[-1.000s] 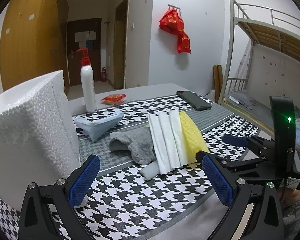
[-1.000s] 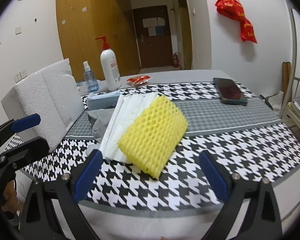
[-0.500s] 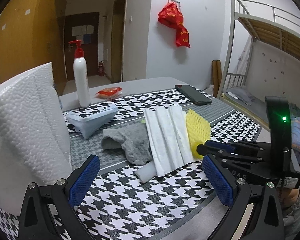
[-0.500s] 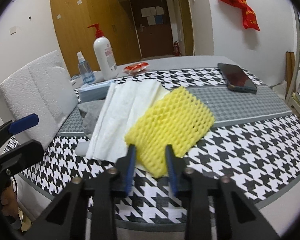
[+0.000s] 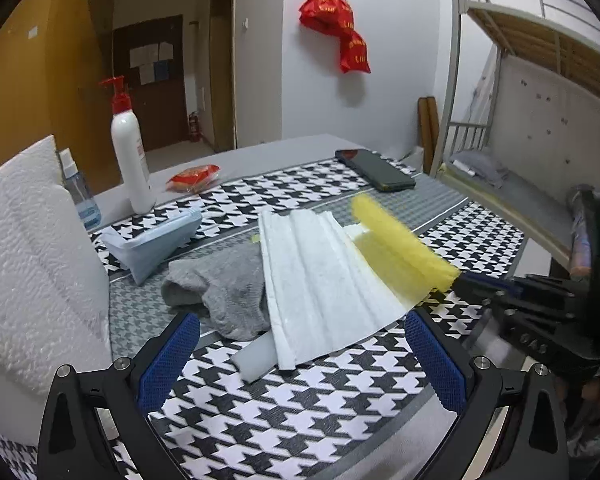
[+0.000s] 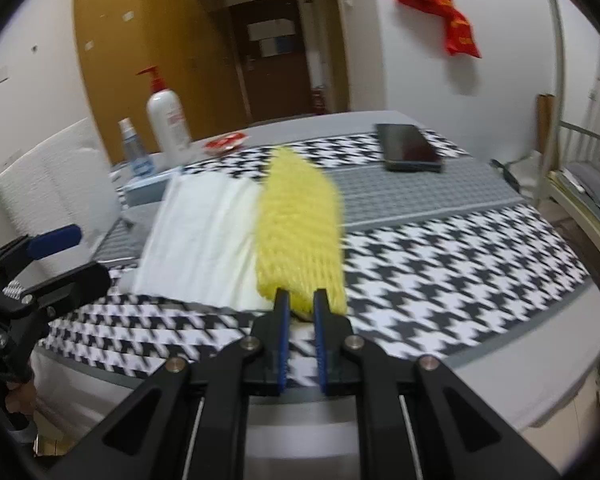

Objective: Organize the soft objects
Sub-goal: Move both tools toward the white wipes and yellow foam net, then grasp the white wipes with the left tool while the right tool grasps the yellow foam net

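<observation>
Right hand-held gripper (image 6: 299, 300): jaws pinched tight on the near end of the yellow foam net (image 6: 300, 236). The net is lifted at that end and tipped up on edge; its long axis runs straight away from the right wrist camera toward the far side of the tabletop (image 6: 440, 248). In the left wrist view the same net (image 5: 400, 248) slants from upper left down to lower right, its low end in the right hand-held gripper's tips (image 5: 466, 280).

Just left of the net: white foam sheet (image 5: 320, 276), ribbed, long axis parallel to the net, lying partly over a grey sock (image 5: 224, 288). A pale blue pouch (image 5: 156, 240) lies beyond the sock.

Left hand-held gripper (image 5: 300, 356): jaws wide apart, nothing between them, above the houndstooth cloth near the tabletop's front edge.

White styrofoam block (image 5: 32, 272) at far left.
</observation>
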`<state>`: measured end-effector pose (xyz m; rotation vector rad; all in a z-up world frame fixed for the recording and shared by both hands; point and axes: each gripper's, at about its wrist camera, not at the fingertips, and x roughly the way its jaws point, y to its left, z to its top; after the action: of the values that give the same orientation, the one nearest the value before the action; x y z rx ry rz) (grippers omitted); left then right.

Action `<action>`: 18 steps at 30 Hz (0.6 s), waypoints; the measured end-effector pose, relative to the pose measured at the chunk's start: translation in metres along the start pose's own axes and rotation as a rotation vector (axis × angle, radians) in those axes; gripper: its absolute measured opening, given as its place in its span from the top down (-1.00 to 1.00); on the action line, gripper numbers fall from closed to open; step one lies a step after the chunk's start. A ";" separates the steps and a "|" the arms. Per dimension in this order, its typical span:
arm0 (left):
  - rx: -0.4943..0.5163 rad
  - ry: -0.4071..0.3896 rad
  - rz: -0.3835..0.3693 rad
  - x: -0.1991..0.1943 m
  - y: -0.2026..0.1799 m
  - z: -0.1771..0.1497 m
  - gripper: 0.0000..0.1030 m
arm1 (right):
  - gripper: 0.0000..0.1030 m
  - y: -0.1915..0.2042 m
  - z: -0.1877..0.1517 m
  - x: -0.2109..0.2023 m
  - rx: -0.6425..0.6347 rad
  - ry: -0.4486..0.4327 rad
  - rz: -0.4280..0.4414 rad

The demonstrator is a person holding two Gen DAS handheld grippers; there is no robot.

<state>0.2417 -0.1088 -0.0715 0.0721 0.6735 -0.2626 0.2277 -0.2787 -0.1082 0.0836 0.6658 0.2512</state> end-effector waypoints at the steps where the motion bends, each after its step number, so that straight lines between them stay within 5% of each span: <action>1: -0.003 0.005 -0.003 0.003 -0.001 0.001 -0.98 | 0.73 -0.005 0.000 -0.001 0.012 -0.001 -0.007; 9: -0.001 0.050 0.002 0.030 -0.012 0.009 -0.79 | 0.72 -0.030 -0.007 -0.007 0.065 -0.014 -0.016; 16: -0.016 0.110 0.022 0.052 -0.015 0.011 -0.38 | 0.70 -0.025 -0.009 -0.006 0.039 -0.018 0.017; 18: -0.022 0.128 0.030 0.057 -0.015 0.011 -0.17 | 0.53 -0.026 -0.010 -0.005 0.036 -0.014 0.021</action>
<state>0.2872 -0.1370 -0.0979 0.0781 0.8017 -0.2234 0.2232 -0.3047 -0.1168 0.1272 0.6559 0.2586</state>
